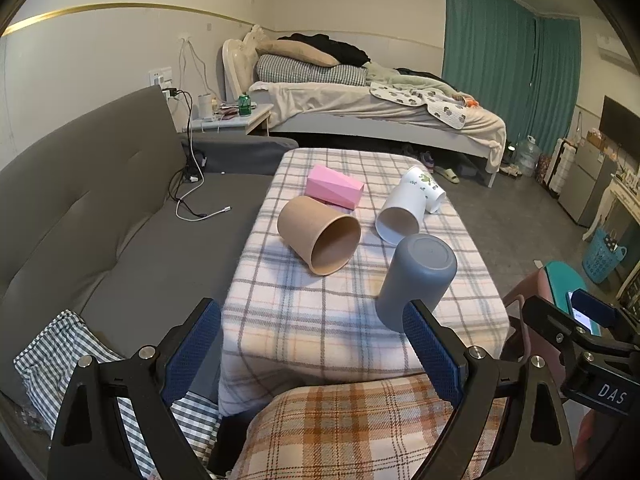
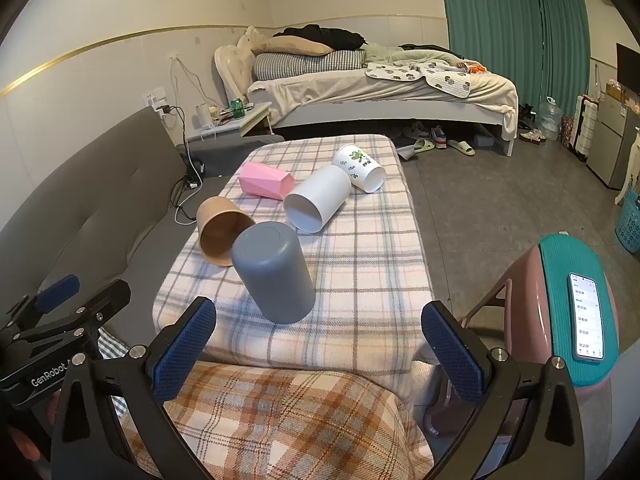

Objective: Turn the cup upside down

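Note:
A grey cup stands mouth down, base up, near the front of the plaid-covered table. A brown paper cup, a plain white cup, a white cup with a green print and a pink faceted cup lie on their sides behind it. My left gripper is open and empty, short of the table's front edge. My right gripper is open and empty too, just in front of the grey cup.
A grey sofa with cables runs along the left of the table. A pink stool with a teal seat carries a phone at the right. A plaid cushion lies below the grippers. A bed stands at the back.

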